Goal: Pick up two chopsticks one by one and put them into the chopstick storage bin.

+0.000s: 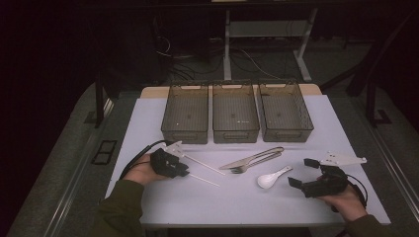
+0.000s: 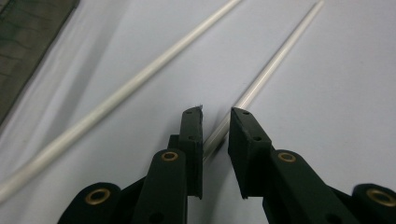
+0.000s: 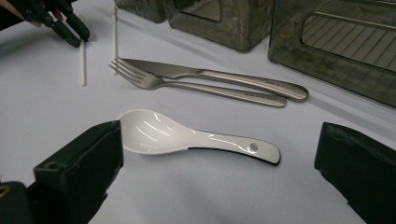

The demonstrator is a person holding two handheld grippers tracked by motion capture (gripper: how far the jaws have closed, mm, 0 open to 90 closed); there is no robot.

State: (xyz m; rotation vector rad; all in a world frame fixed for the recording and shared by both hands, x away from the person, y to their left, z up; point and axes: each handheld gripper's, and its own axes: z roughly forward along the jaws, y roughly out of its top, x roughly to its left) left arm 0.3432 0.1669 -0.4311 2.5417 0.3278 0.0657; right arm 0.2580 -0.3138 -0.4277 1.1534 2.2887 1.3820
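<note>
Two white chopsticks lie on the white table (image 1: 237, 202) at the left. My left gripper (image 1: 184, 170) (image 2: 215, 112) is low over the nearer chopstick (image 1: 205, 180) (image 2: 275, 60), whose end lies in the narrow gap between the jaws; the pads do not press on it. The other chopstick (image 1: 205, 164) (image 2: 140, 79) lies just beyond. My right gripper (image 1: 301, 172) (image 3: 219, 140) stands wide open at the right, facing a white ceramic spoon (image 1: 271, 178) (image 3: 187, 135) that lies flat in front of its jaws, untouched.
A steel knife (image 1: 257, 158) (image 3: 210, 74) and fork (image 1: 252, 165) (image 3: 201, 86) lie side by side mid-table. Three empty dark mesh bins (image 1: 185, 134) (image 1: 235, 134) (image 1: 286, 133) stand in a row at the back. The left gripper (image 3: 70, 28) appears far off in the right gripper view.
</note>
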